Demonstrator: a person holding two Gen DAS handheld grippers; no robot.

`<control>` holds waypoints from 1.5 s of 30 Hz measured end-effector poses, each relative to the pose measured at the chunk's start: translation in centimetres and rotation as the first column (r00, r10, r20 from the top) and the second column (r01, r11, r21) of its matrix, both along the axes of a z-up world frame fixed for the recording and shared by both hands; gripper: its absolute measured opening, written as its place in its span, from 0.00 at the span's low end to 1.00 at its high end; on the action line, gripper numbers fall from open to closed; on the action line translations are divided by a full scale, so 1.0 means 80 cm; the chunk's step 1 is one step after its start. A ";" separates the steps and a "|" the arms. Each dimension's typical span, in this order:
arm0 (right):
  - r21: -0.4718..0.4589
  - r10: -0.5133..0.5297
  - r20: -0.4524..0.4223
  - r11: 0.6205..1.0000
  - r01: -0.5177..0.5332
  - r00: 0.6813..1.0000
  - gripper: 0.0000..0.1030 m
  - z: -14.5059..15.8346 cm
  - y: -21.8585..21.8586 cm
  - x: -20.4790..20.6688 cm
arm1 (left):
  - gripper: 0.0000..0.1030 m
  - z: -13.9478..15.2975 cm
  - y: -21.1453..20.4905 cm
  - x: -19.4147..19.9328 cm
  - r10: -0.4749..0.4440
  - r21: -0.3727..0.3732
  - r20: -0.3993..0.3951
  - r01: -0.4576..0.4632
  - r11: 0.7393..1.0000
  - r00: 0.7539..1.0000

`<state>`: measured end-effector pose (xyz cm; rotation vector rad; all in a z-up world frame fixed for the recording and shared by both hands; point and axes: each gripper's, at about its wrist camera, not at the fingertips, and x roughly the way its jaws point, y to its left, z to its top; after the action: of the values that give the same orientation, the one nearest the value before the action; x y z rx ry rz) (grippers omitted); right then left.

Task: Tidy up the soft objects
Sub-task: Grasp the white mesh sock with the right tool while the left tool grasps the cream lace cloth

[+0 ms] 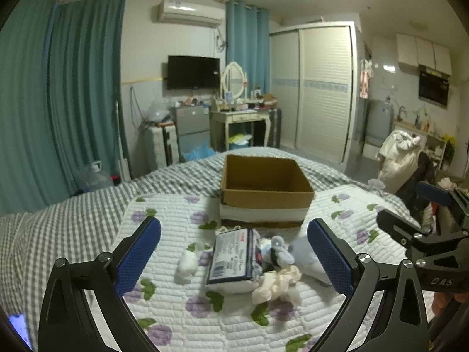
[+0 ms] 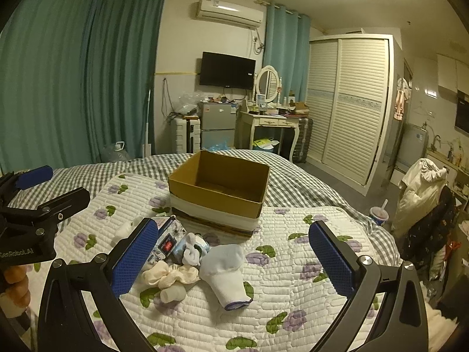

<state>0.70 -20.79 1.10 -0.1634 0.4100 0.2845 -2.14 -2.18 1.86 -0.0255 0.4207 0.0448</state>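
An open cardboard box (image 1: 265,189) (image 2: 219,189) stands empty on the quilted bed. In front of it lies a pile of soft things: a tissue pack (image 1: 231,258) (image 2: 165,242), a cream scrunchie (image 1: 277,283) (image 2: 168,275), a small blue-white sock (image 1: 278,252) (image 2: 192,249), a white rolled piece (image 1: 187,261) and a white glove (image 2: 225,272) (image 1: 304,256). My left gripper (image 1: 234,259) is open above the pile, holding nothing. My right gripper (image 2: 234,258) is open above the glove, holding nothing.
The bed has a flowered quilt (image 1: 205,316) over a checked sheet (image 1: 58,223). The other gripper's body shows at the right edge of the left wrist view (image 1: 425,234) and the left edge of the right wrist view (image 2: 35,214). A chair with clothes (image 2: 422,199) stands right of the bed.
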 end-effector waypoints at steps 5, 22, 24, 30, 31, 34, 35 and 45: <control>-0.032 0.042 -0.034 0.999 -0.043 0.999 1.00 0.012 -0.008 0.010 | 0.99 -0.004 -0.023 -0.001 0.018 0.015 -0.020 -0.018 1.000 1.000; -0.076 0.167 -0.402 0.974 -0.215 0.900 0.83 -0.132 -0.015 0.177 | 0.92 -0.167 -0.070 0.094 0.114 -0.029 -0.331 -0.131 0.991 0.937; -0.065 0.185 -0.432 0.970 -0.236 0.883 0.81 -0.150 -0.011 0.188 | 0.92 -0.180 -0.074 0.101 0.106 -0.027 -0.349 -0.124 0.992 0.931; -0.021 0.242 -0.503 0.956 -0.291 0.830 0.75 -0.189 -0.002 0.211 | 0.85 -0.209 -0.081 0.121 0.094 -0.038 -0.405 -0.119 0.992 0.910; -0.003 0.257 -0.513 0.953 -0.301 0.819 0.70 -0.191 -0.001 0.212 | 0.84 -0.211 -0.080 0.122 0.089 -0.052 -0.412 -0.121 0.991 0.907; 0.040 0.294 -0.525 0.946 -0.322 0.799 0.53 -0.193 -0.005 0.208 | 0.76 -0.210 -0.079 0.130 0.075 -0.078 -0.417 -0.118 0.990 0.906; 0.051 0.306 -0.528 0.943 -0.330 0.793 0.47 -0.193 -0.006 0.206 | 0.70 -0.210 -0.079 0.130 0.059 -0.091 -0.417 -0.107 0.990 0.907; 0.080 0.318 -0.500 0.943 -0.322 0.806 0.17 -0.177 -0.028 0.182 | 0.36 -0.196 -0.084 0.116 -0.019 -0.123 -0.408 -0.034 0.992 0.913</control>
<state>15.28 -23.05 -13.04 -0.1654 0.9147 0.6690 7.16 -8.87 -13.85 -0.1460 0.8440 0.0301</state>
